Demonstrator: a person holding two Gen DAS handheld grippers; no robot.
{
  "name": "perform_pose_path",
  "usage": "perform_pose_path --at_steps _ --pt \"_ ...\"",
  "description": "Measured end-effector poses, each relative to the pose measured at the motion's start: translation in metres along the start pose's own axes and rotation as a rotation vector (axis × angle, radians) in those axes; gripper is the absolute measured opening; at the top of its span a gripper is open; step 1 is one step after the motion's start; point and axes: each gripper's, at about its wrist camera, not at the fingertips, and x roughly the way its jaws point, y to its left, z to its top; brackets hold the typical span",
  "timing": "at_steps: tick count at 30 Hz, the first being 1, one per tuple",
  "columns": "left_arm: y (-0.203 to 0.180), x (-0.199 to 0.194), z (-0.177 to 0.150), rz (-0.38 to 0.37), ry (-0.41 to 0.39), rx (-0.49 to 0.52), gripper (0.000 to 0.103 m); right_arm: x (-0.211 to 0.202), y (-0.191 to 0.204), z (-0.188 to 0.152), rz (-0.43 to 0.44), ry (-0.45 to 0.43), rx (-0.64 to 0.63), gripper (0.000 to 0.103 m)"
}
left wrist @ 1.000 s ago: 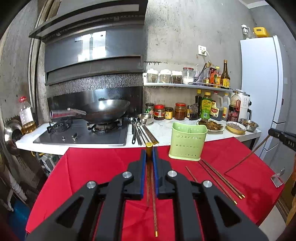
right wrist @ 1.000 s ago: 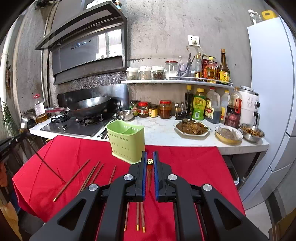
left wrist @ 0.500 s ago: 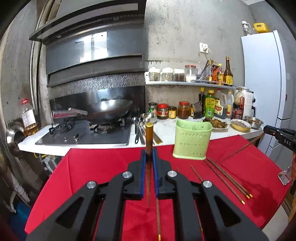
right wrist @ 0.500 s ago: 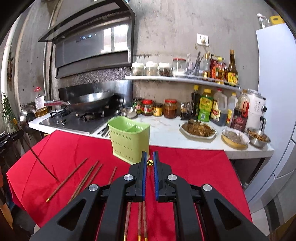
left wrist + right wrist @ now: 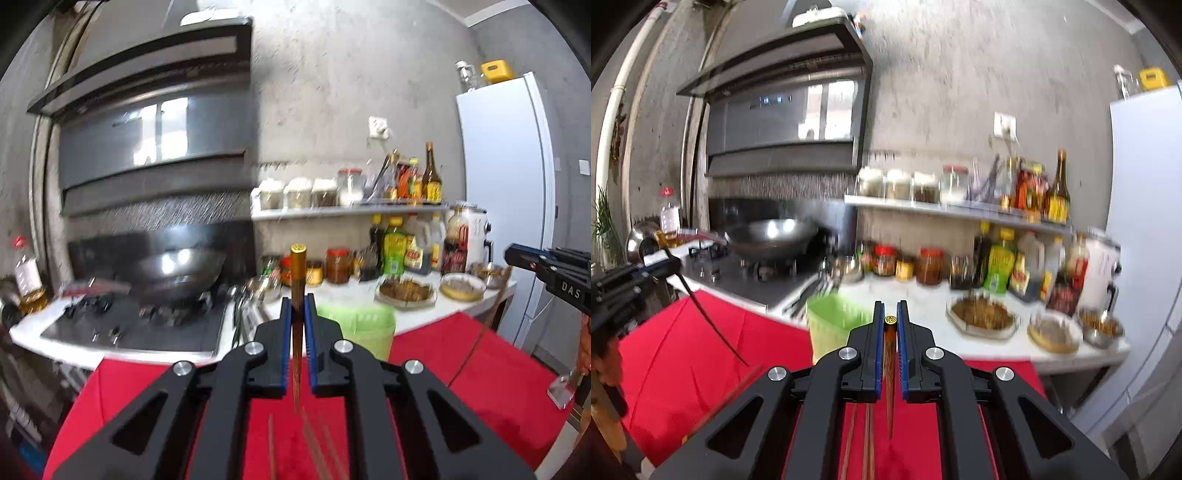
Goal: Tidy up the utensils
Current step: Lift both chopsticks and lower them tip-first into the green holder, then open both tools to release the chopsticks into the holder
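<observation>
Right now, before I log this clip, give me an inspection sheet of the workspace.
Surface: red cloth on the table, in front of a white counter.
Job's things: green utensil holder at the cloth's far edge; loose chopsticks lying on the cloth.
Clutter: wok on the stove, jars, bottles, dishes of food.
Grippers: left gripper shut on a chopstick; right gripper shut on a second chopstick.
Cables: nothing seen.
Surroundings: range hood, wall shelf, white fridge.
</observation>
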Motion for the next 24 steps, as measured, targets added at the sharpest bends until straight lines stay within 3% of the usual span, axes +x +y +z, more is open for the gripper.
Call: perform_pose_path --at_steps 4,9,14,19,22,24 --pt "-0.009 0.025 0.036 -0.021 -0.048 0.001 0.007 0.007 0.007 0.048 0.006 -0.09 -0.018 0.007" --pt "-0.018 0.06 0.067 -0.063 -0.09 -0.009 0.007 0.025 0.014 0.083 0.02 -0.159 -0.034 0.007" --pt "-0.019 0.109 0.06 -0.113 -0.057 -0.037 0.007 0.061 0.017 0.079 0.05 -0.142 -0.027 0.007" --pt "-0.019 0.157 0.033 -0.158 0.039 -0.062 0.007 0.1 0.023 0.049 0.071 -0.047 -0.031 0.008" --pt "-0.015 0.174 0.016 -0.173 0.112 -0.097 0.007 0.111 0.024 0.032 0.073 0.005 -0.04 0.02" --pt "-0.013 0.174 0.012 -0.168 0.125 -0.096 0.008 0.112 0.023 0.022 0.072 0.03 -0.024 0.04"
